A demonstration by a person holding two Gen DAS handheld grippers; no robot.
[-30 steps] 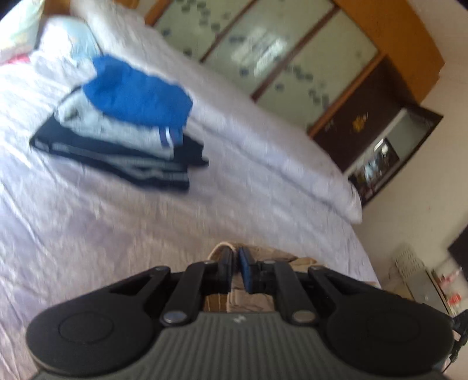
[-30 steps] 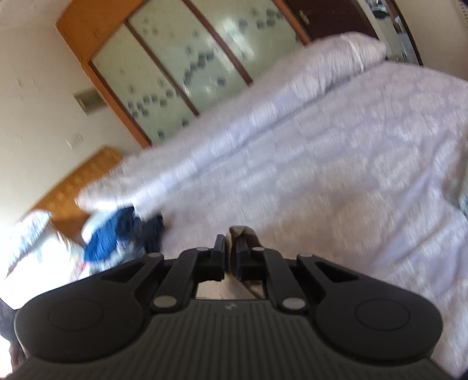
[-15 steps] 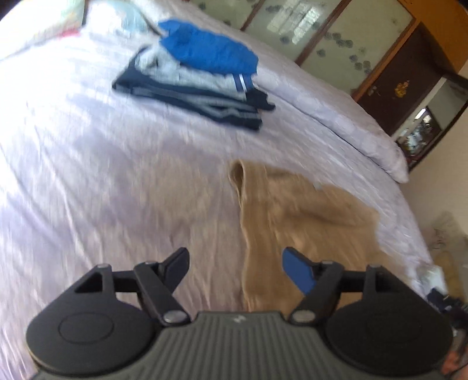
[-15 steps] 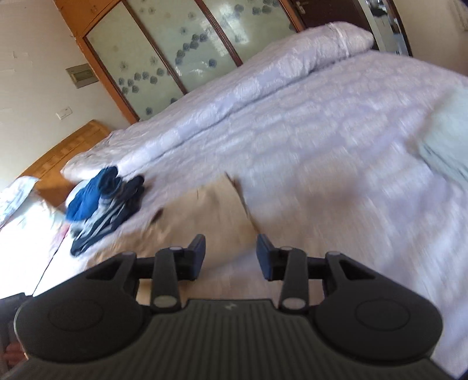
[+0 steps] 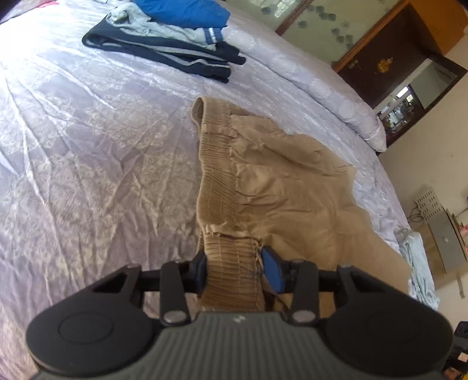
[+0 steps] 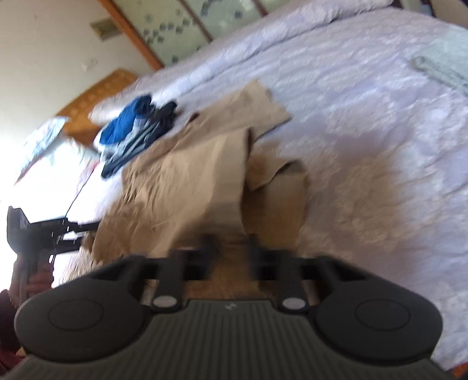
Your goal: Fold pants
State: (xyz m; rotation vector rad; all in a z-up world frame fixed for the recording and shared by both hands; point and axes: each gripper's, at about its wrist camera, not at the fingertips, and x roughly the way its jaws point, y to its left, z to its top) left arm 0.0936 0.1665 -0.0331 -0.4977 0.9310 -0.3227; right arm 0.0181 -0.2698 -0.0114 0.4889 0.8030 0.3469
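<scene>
Tan pants lie spread on the lilac bedspread, the ribbed waistband running toward me. My left gripper is open with the near end of the waistband between its jaws. In the blurred right wrist view the same pants lie with a leg end folded over. My right gripper is open, its jaws astride the tan cloth near that leg end. The left gripper shows at the far left of that view.
A stack of folded clothes, blue on top of grey and navy, sits further up the bed; it also shows in the right wrist view. A pale garment lies at the bed's right edge. Wardrobe doors and a wooden headboard border the bed.
Both grippers were shut on the pants a second ago, opened and released them onto the bed, and have now dropped low over the cloth, left at the waistband, right at the leg end.
</scene>
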